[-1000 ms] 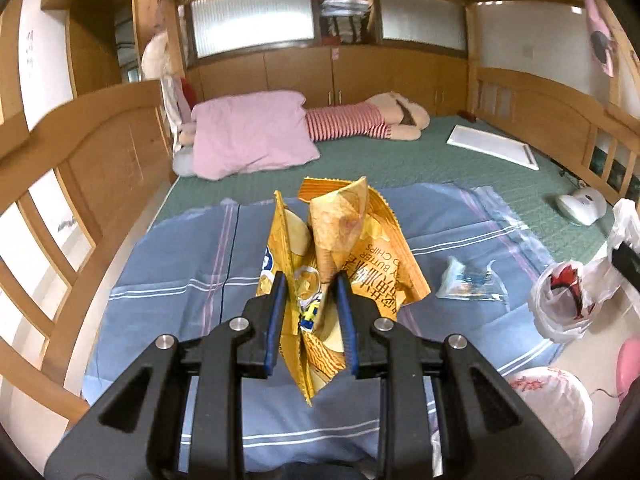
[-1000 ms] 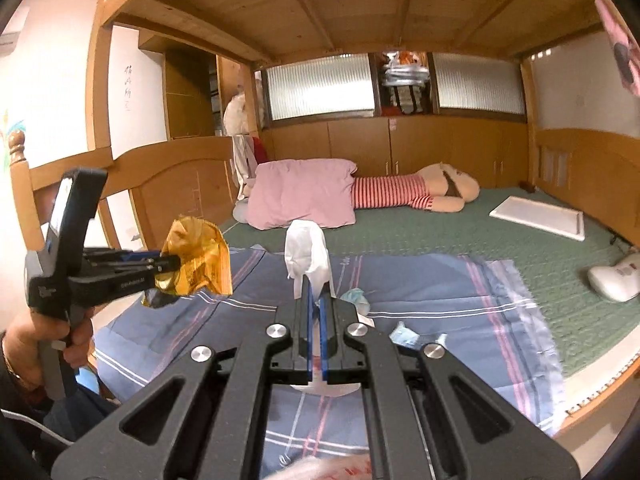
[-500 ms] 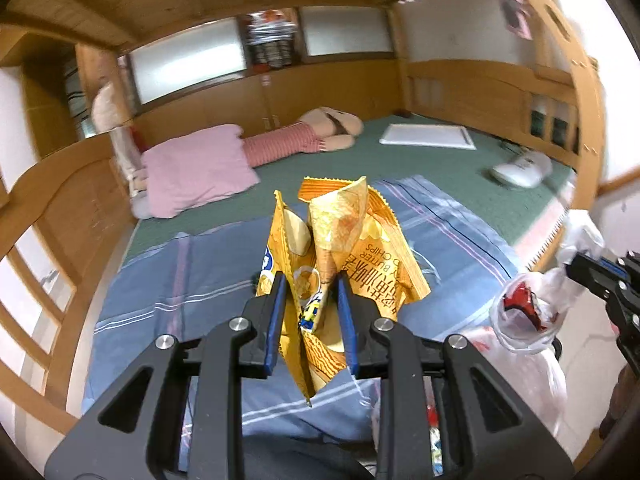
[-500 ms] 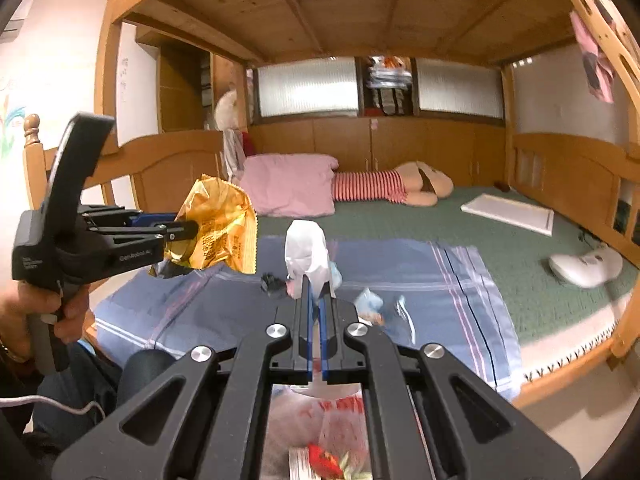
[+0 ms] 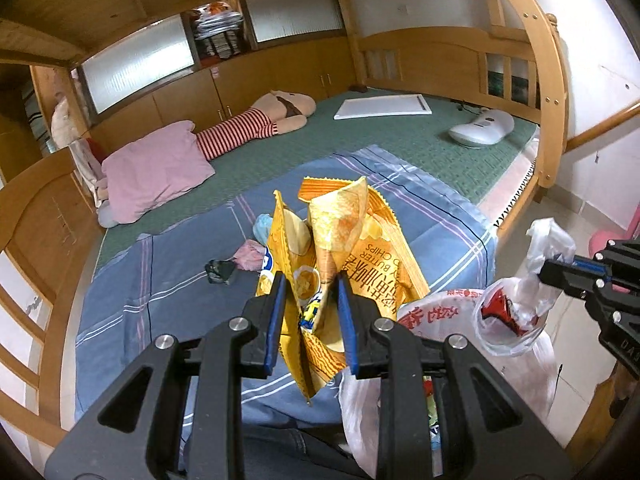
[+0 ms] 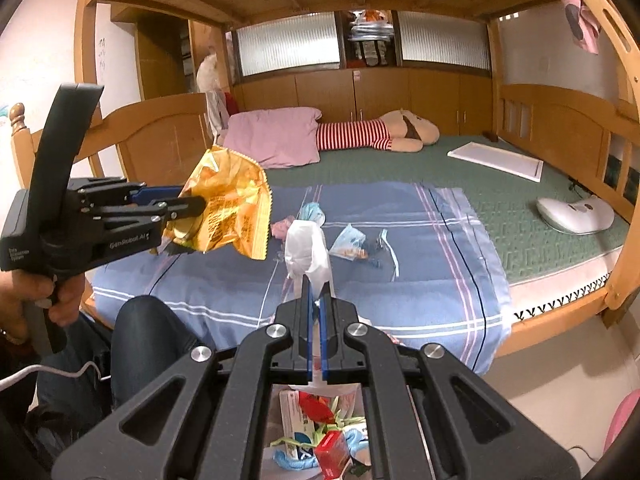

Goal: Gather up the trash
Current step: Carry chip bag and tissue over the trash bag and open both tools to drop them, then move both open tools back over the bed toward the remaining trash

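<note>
Looking over one wide bed (image 6: 520,216), I count one blue striped sheet (image 6: 400,280) spread on its green mat, one pink pillow (image 6: 276,136), one striped stuffed doll (image 6: 372,136), one flat white board (image 6: 496,160) and one white rounded device (image 6: 576,212) near the bed's edge. My left hand-held gripper (image 5: 310,316) is clamped at a narrow setting on one crumpled yellow chip bag (image 5: 340,248), which hangs in the air over the near edge of the sheet; the right wrist view shows that bag (image 6: 224,204) held out to the left of the right hand-held gripper (image 6: 318,312). My right one is pinched shut on the knotted handle of one white plastic bag (image 6: 306,252). That bag hangs below it, beside the bed, and inside I can see a red wrapper (image 6: 330,448), a white carton and something light blue; I cannot tell the rest. Small scraps lie loose on the sheet: a light blue wad (image 6: 312,212), a pink crumple (image 6: 282,228), a clear wrapper (image 6: 348,244), a thin blue strip (image 6: 390,252), and, seen only from the left wrist, one dark scrap (image 5: 219,271).
</note>
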`<state>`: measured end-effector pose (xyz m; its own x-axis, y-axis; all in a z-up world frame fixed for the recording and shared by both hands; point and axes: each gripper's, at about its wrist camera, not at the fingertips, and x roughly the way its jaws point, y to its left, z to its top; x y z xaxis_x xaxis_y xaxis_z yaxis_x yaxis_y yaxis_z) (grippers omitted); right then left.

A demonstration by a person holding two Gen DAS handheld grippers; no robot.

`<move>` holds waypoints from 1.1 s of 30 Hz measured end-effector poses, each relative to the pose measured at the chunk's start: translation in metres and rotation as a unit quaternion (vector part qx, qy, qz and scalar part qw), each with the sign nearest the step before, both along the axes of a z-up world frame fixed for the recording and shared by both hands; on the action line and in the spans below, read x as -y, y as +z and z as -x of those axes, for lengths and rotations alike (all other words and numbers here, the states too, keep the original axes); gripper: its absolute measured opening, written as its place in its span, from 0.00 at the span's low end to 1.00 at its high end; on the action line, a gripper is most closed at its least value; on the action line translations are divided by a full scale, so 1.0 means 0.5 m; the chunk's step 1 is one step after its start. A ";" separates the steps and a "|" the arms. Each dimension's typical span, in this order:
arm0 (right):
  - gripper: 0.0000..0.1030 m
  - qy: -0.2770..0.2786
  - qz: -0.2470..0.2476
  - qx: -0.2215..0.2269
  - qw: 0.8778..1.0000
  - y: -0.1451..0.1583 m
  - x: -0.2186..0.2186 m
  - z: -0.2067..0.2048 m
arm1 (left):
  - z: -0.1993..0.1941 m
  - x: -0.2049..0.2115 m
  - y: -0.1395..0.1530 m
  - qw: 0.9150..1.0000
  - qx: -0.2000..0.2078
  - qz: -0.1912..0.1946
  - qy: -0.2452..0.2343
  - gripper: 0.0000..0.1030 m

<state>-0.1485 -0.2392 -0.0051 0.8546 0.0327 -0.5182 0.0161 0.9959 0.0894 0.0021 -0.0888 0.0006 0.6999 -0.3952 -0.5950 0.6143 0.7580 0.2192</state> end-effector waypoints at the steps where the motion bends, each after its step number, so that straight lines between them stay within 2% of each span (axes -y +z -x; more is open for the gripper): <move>1: 0.04 0.002 -0.003 -0.006 1.000 -0.002 0.000 0.001 | 0.002 0.002 -0.001 1.000 0.001 -0.002 -0.002 0.26; 2: 0.04 -0.003 -0.004 -0.010 1.000 -0.004 0.001 0.002 | 0.006 0.006 -0.002 1.000 0.002 -0.002 -0.003 0.26; 3: 0.13 -0.007 -0.004 -0.008 1.000 -0.005 0.003 0.008 | 0.007 0.008 -0.003 1.000 0.001 -0.003 -0.004 0.26; 4: 0.33 -0.014 -0.005 0.000 1.000 -0.003 0.004 0.013 | 0.007 0.010 -0.005 1.000 -0.002 -0.003 -0.006 0.26; 5: 0.46 -0.022 -0.004 0.009 1.000 0.000 0.005 0.019 | 0.006 0.009 -0.006 1.000 -0.005 -0.003 -0.008 0.26; 6: 0.66 -0.027 -0.002 0.018 0.999 0.002 0.006 0.025 | 0.005 0.010 -0.008 1.000 -0.008 -0.003 -0.011 0.26; 9: 0.67 -0.031 0.013 0.037 0.999 0.011 -0.002 0.034 | 0.002 0.013 -0.017 1.000 -0.021 -0.005 -0.023 0.26; 11: 0.67 -0.040 0.021 0.049 0.998 0.015 -0.004 0.040 | -0.002 0.016 -0.026 0.998 -0.044 -0.002 -0.039 0.28; 12: 0.67 -0.045 0.023 0.056 0.997 0.018 -0.003 0.043 | -0.006 0.019 -0.036 0.996 -0.070 0.001 -0.059 0.33; 14: 0.71 -0.054 0.024 0.066 0.996 0.022 -0.001 0.048 | -0.009 0.026 -0.055 0.990 -0.110 0.000 -0.094 0.49; 16: 0.76 -0.065 0.025 0.070 0.995 0.022 0.004 0.048 | -0.010 0.030 -0.076 0.986 -0.127 0.000 -0.109 0.75; 18: 0.77 -0.072 0.019 0.068 0.995 0.017 0.010 0.046 | -0.018 0.030 -0.092 0.986 -0.131 -0.006 -0.101 0.82; 20: 0.77 -0.075 0.011 0.061 0.995 0.010 0.016 0.039 | -0.031 0.027 -0.102 0.986 -0.140 -0.006 -0.094 0.84; 23: 0.82 -0.091 -0.006 0.047 0.995 -0.006 0.033 0.019 | -0.071 0.006 -0.102 0.988 -0.142 0.005 -0.065 0.89; 27: 0.84 -0.129 -0.032 0.018 0.991 -0.044 0.075 -0.048 | -0.170 -0.045 -0.101 0.989 -0.146 0.016 0.021 0.89; 29: 0.84 -0.146 -0.039 -0.005 0.989 -0.070 0.097 -0.100 | -0.229 -0.067 -0.107 0.985 -0.155 0.027 0.070 0.89; 33: 0.84 -0.160 -0.029 -0.051 0.985 -0.128 0.136 -0.253 | -0.360 -0.127 -0.127 0.971 -0.168 0.055 0.161 0.89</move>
<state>-0.0220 -0.3071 -0.0689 0.7689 -0.1988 -0.6076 0.3413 0.9313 0.1272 0.1822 -0.0254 -0.0631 0.5707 -0.2624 -0.7781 0.3647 0.9300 -0.0461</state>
